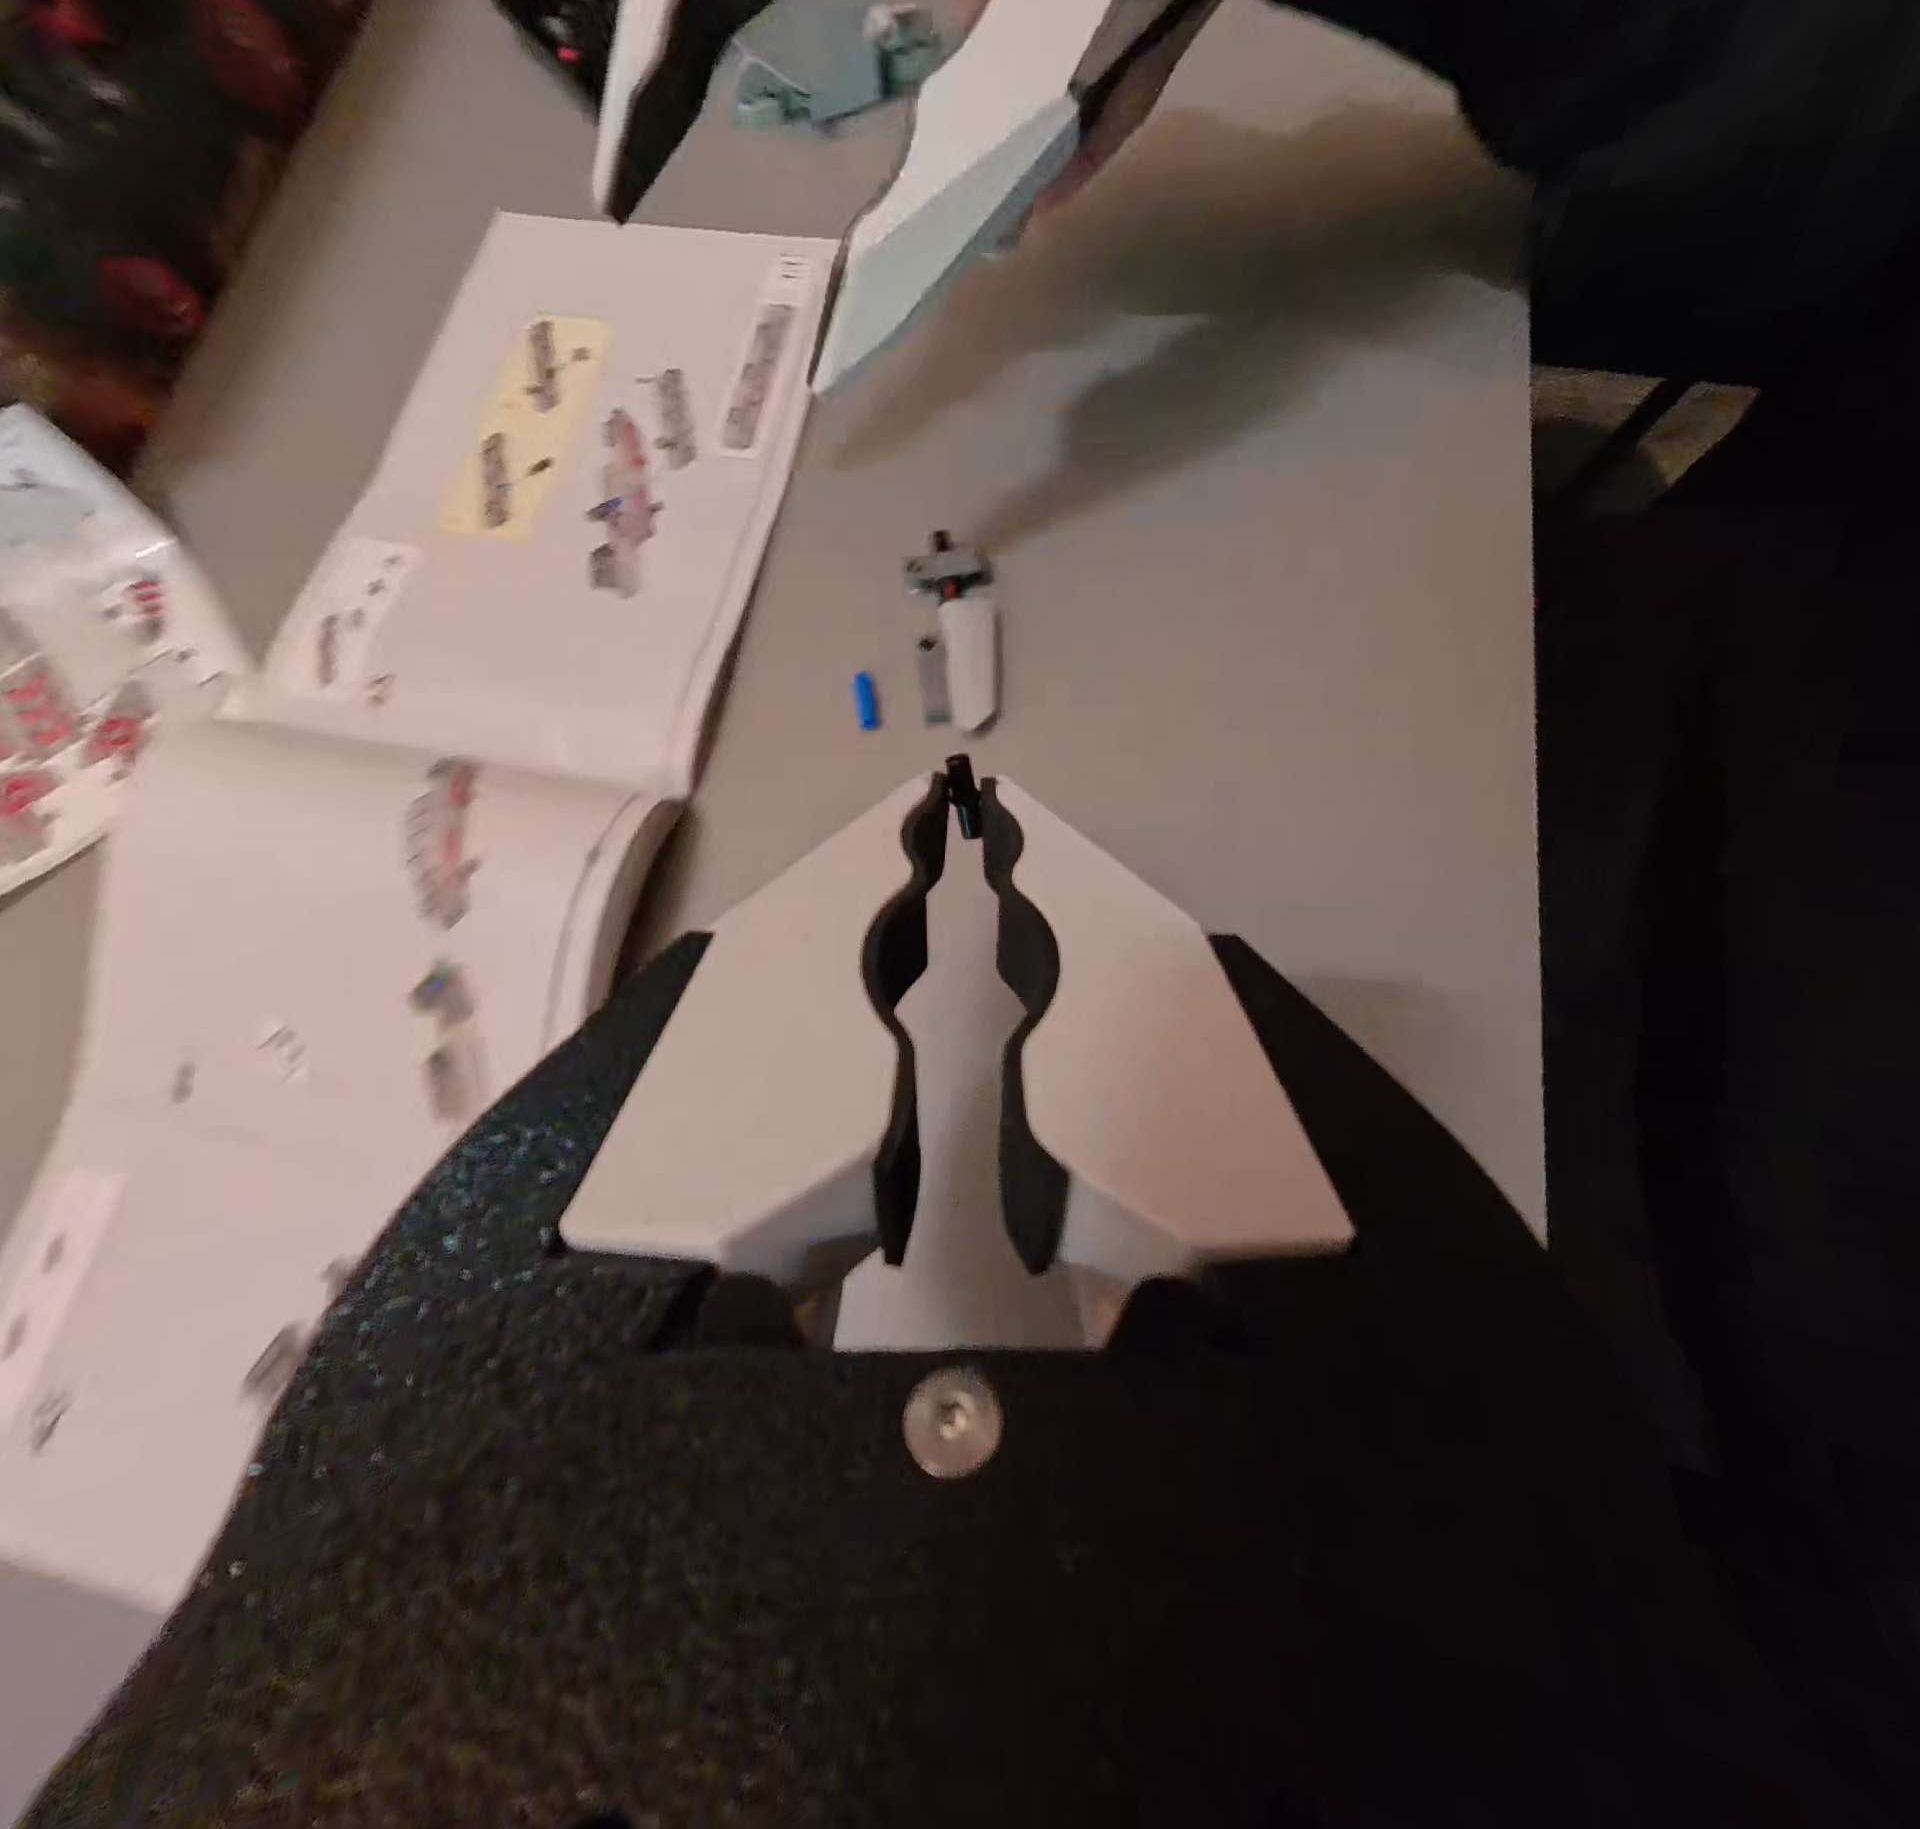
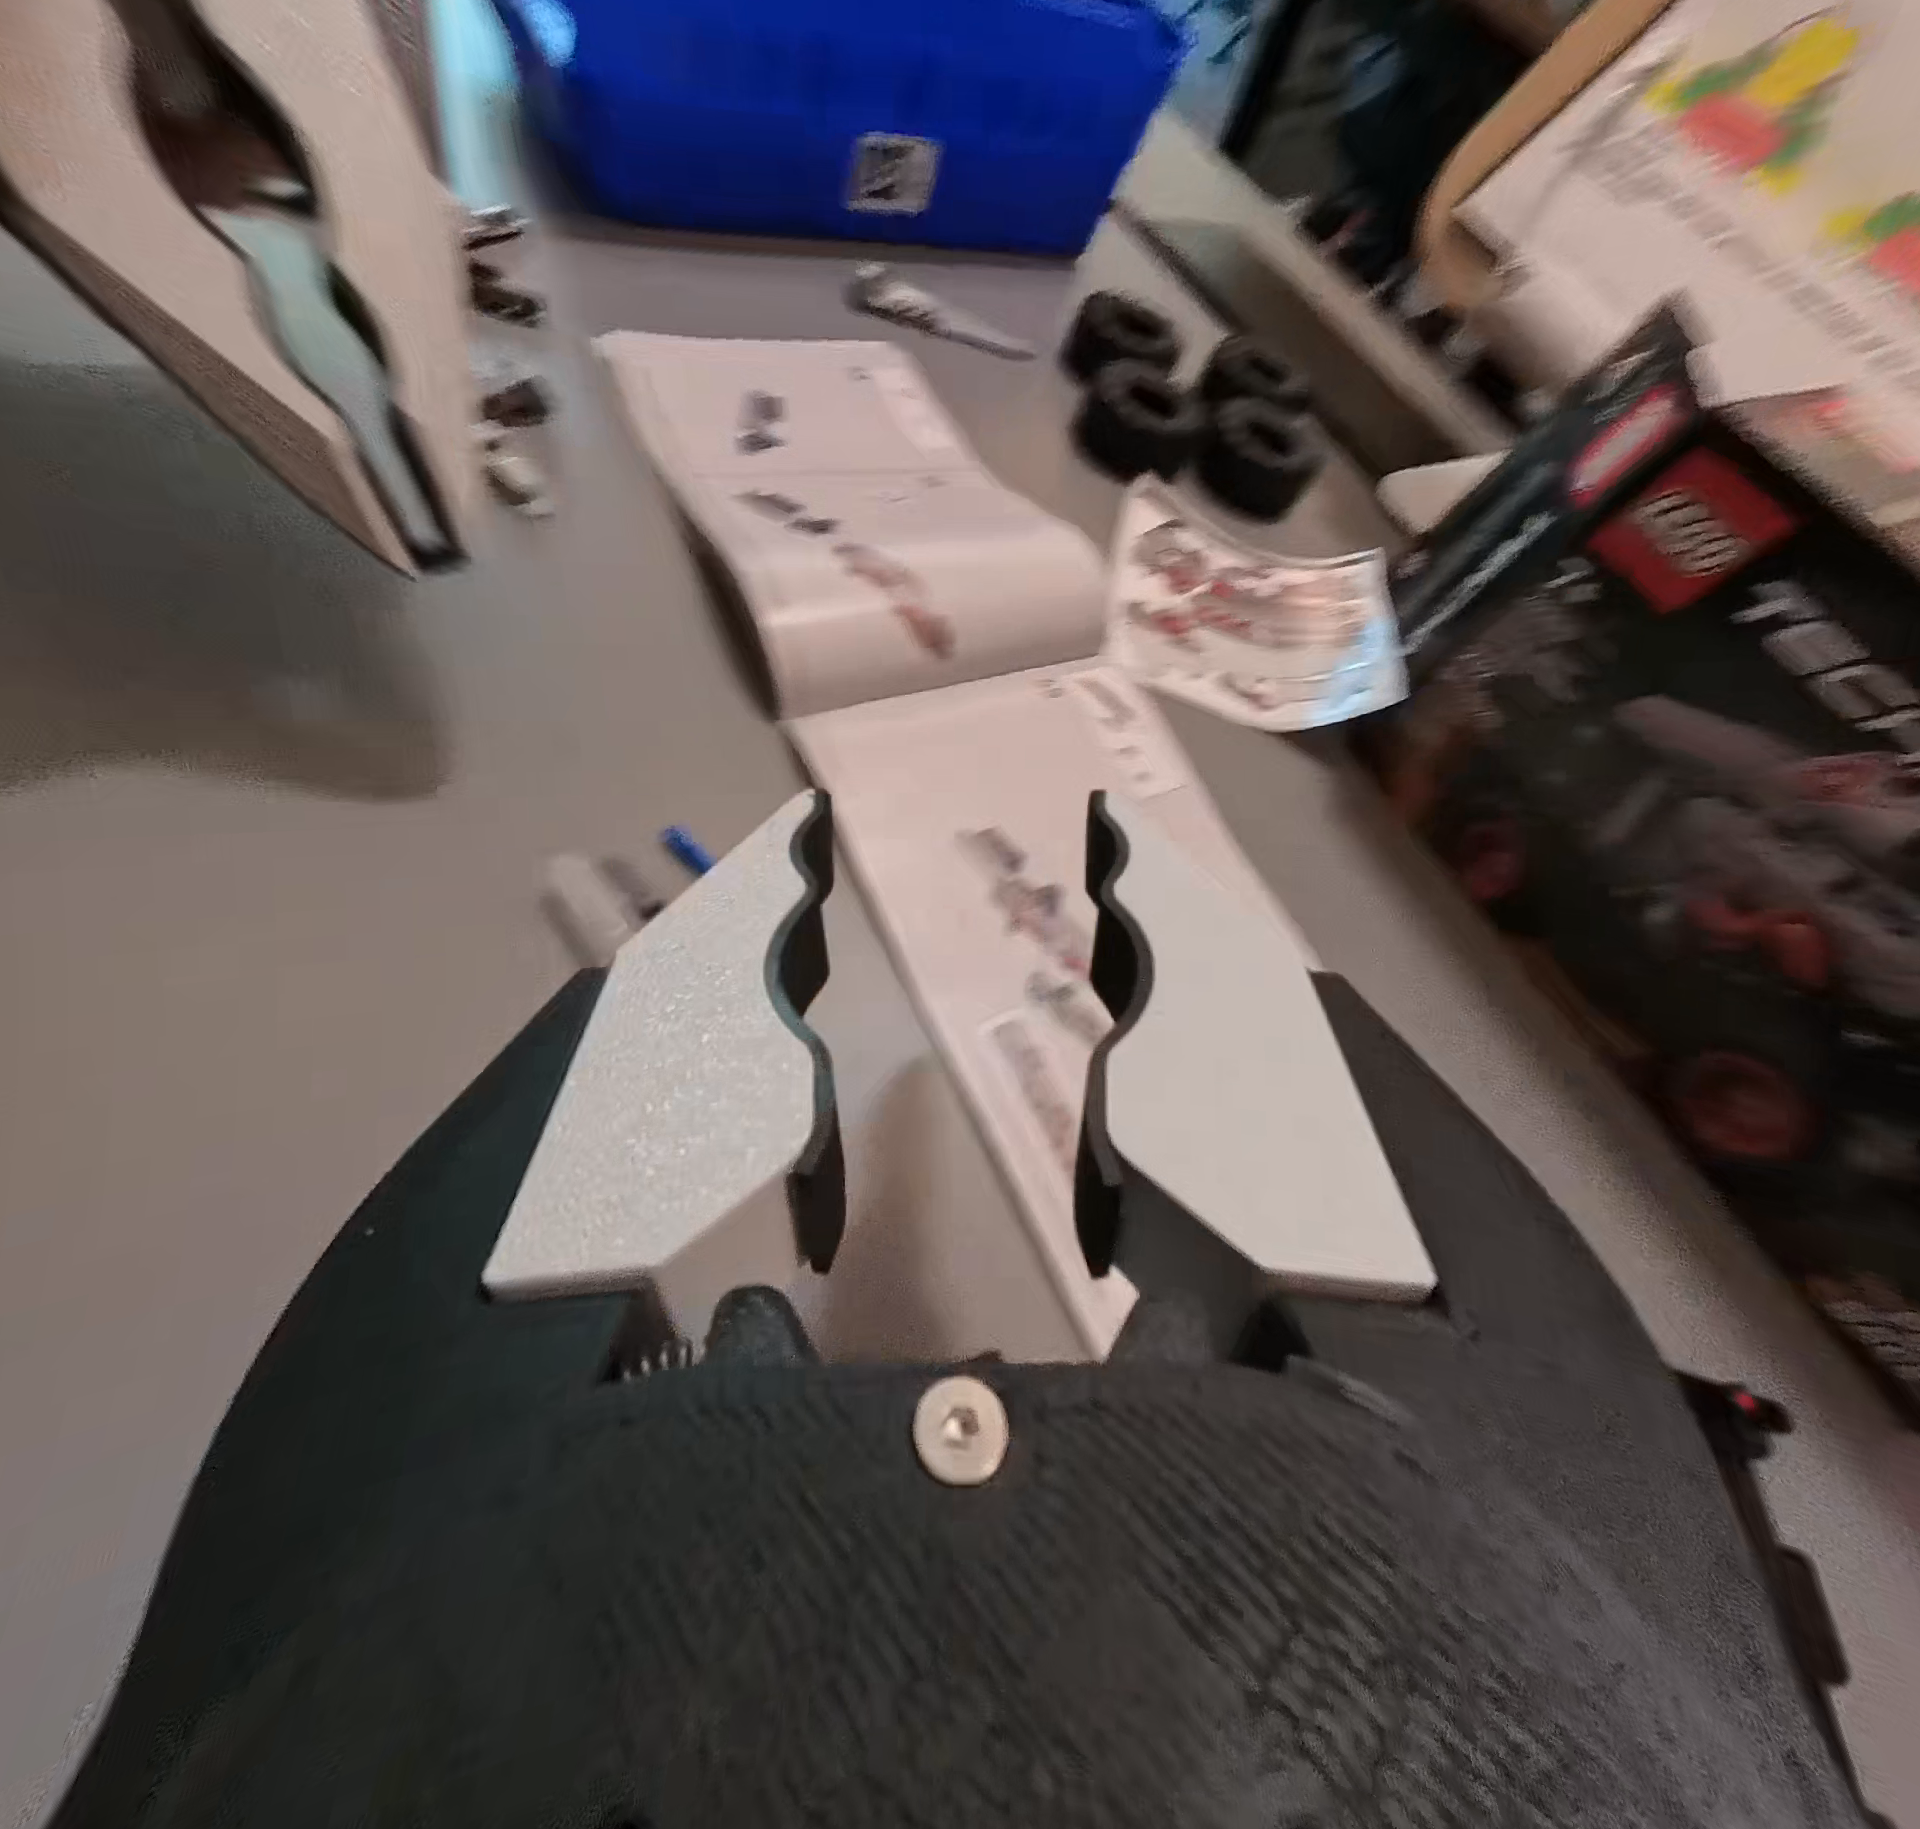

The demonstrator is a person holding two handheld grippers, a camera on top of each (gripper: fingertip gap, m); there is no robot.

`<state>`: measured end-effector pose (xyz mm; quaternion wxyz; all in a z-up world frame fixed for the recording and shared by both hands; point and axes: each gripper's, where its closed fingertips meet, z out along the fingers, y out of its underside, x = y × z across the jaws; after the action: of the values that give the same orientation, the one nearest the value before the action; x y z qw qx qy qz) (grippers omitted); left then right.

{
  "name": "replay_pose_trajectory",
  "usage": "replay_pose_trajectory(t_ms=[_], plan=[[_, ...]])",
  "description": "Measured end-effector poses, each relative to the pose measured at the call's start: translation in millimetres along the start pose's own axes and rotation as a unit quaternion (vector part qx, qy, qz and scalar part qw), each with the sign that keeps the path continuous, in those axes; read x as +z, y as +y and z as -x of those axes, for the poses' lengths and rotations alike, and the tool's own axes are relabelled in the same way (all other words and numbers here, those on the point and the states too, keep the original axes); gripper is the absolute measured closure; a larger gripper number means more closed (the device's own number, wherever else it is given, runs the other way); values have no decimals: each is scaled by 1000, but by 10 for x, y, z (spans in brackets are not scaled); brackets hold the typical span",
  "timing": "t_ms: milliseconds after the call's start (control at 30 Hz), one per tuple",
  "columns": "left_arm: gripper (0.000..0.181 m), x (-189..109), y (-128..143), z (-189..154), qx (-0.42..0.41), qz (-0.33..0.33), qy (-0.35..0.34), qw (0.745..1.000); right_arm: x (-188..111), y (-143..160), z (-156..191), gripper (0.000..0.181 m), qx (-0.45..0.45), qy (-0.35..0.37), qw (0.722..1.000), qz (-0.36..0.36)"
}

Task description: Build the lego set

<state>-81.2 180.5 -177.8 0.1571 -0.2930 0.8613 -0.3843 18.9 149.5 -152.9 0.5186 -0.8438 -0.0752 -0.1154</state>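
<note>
My left gripper (image 1: 961, 792) is shut on a small black pin (image 1: 962, 790) at its fingertips, just short of a small grey, white and red assembly (image 1: 954, 626) on the grey table (image 1: 1247, 740). A blue pin (image 1: 865, 701) lies to the left of the assembly. My right gripper (image 2: 956, 813) is open and empty above the open instruction booklet (image 2: 935, 740). It also shows in the left wrist view (image 1: 727, 293), beyond the assembly. In the right wrist view the left gripper (image 2: 416, 543) hangs at the upper left, and the blue pin (image 2: 686, 849) lies by my left finger.
The booklet (image 1: 540, 532) lies left of the assembly. A blue bin (image 2: 810, 65) stands at the back, with several black tyres (image 2: 1195, 408), a sticker sheet (image 2: 1247, 616) and the set's box (image 2: 1662, 792) to the right. Small loose parts (image 2: 509, 408) lie at the back left.
</note>
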Motion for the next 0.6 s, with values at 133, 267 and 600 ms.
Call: replay_pose_trajectory(t_ms=[133, 267, 600], plan=[[178, 427, 32, -127, 33, 55, -11, 998, -223, 212, 318, 144, 7, -63, 997, 54], [178, 619, 53, -173, 19, 61, -1, 998, -354, 552, 540, 149, 17, -117, 987, 106], [176, 722, 61, -217, -4, 33, -14, 999, -194, 731, 731, 156, 34, -174, 978, 109]])
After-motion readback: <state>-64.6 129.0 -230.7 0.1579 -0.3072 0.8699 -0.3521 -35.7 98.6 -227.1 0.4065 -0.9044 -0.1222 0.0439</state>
